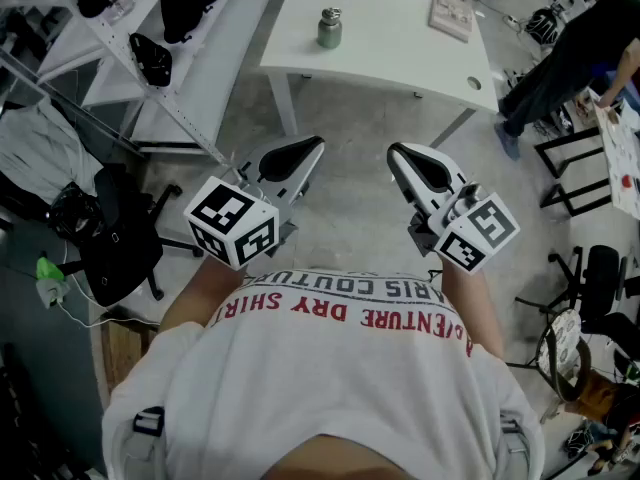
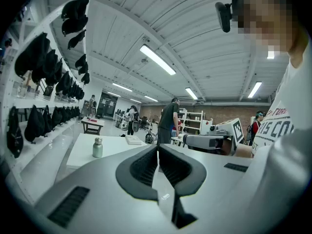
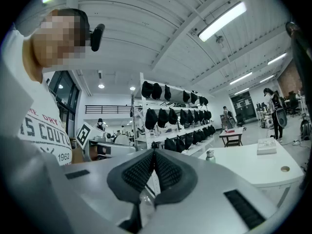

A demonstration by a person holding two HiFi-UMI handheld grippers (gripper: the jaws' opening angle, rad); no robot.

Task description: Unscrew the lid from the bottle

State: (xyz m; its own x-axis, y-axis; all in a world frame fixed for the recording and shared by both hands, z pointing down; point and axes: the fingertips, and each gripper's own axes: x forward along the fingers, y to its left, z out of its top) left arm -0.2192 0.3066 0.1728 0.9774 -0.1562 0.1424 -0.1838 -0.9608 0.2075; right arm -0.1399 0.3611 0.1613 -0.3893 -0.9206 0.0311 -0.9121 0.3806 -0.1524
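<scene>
Hovering with jaws together, empty, left gripper [image 1: 316, 145], right gripper [image 1: 393, 152]; bottle [image 1: 329, 28] on table [image 1: 390, 30] well apart, shelving [image 1: 205, 73] alongside

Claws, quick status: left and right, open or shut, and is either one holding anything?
Left claw: closed, holding nothing.
Right claw: closed, holding nothing.

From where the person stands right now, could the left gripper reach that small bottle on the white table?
Probably not yet. The left gripper is held near the person's chest, shut, while the bottle stands far off on the table, bare floor between. Nothing blocks the way; stepping forward should do.
</scene>
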